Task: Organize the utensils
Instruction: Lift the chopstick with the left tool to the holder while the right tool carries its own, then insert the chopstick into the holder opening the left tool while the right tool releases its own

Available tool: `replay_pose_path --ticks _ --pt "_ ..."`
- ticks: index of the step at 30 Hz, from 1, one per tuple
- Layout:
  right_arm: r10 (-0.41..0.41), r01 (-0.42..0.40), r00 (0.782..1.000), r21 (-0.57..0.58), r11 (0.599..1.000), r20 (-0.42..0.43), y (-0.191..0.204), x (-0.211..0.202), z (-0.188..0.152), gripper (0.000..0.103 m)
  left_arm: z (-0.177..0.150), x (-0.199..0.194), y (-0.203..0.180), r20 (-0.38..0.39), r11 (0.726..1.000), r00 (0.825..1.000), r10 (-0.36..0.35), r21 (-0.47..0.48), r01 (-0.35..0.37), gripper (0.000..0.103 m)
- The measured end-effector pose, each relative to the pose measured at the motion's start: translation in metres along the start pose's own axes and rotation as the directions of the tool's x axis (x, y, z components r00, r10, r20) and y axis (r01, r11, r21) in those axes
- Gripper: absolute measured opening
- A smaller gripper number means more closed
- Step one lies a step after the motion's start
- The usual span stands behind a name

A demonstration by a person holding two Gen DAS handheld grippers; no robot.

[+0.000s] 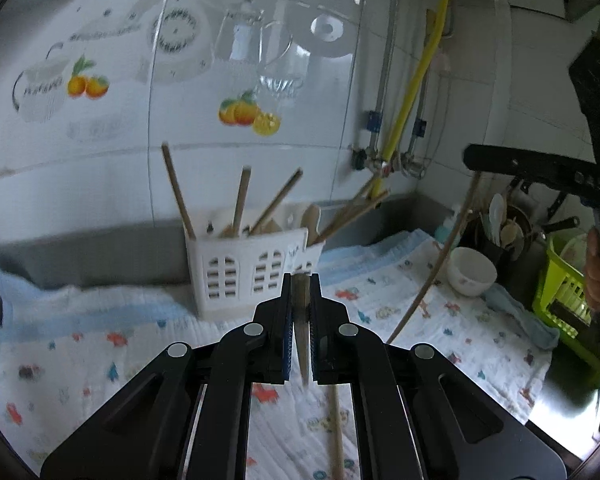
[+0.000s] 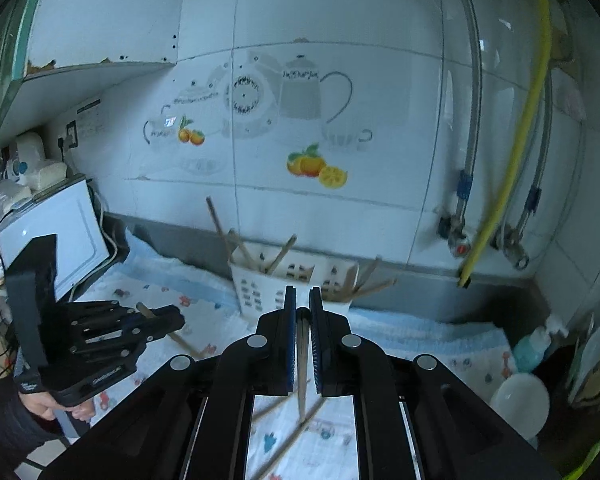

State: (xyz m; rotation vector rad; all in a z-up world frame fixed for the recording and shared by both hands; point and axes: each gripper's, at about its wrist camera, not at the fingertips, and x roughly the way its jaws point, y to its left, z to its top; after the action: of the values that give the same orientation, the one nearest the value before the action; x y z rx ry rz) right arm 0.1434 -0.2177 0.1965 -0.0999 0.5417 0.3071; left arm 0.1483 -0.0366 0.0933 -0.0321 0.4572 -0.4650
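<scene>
You're in a home kitchen.
Tiled wall (image 2: pixel 340 208), utensil caddy (image 1: pixel 244 272), bowl (image 1: pixel 472 272), dish rack (image 1: pixel 564 288) surround you.

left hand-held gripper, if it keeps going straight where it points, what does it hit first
Most likely the white utensil holder, which stands right behind the tips of the left hand-held gripper, shut on a chopstick. Depth is unclear, so it may meet the printed cloth first.

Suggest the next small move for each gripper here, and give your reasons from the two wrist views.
Probably carry both forward over the white holder. The left gripper and right gripper are each shut on a chopstick, and other chopsticks already stand in that holder, so dropping them in fits.
</scene>
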Motion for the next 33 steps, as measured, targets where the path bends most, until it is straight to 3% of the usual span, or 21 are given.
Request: replay_pose_path --ticks 11,16,22,27,33 --pt "-0.035 0.032 0.996 0.034 0.999 0.087 -0.023 0.025 0.065 0.007 0.066 -0.005 0.009 0.1 0.996 0.994 0.049 0.064 -0.055 0.005" --pt "-0.045 0.038 0.993 0.068 0.997 0.111 -0.035 0.042 0.085 0.007 0.114 -0.014 0.013 0.214 0.983 0.969 0.12 0.11 -0.146 0.005" --pt "-0.049 0.036 0.991 0.096 0.995 0.128 -0.043 0.068 0.1 0.007 0.158 -0.01 0.014 0.311 0.974 0.939 0.147 0.119 -0.192 0.005" --pt "-0.052 0.039 0.989 0.097 0.995 0.136 -0.046 0.086 0.106 0.007 0.173 0.012 0.014 0.355 0.963 0.918 0.176 0.13 -0.235 0.005" --pt "-0.043 0.027 0.99 0.12 0.992 0.136 -0.054 0.105 0.106 0.007 0.168 0.042 0.032 0.351 0.971 0.918 0.183 0.084 -0.226 0.005"
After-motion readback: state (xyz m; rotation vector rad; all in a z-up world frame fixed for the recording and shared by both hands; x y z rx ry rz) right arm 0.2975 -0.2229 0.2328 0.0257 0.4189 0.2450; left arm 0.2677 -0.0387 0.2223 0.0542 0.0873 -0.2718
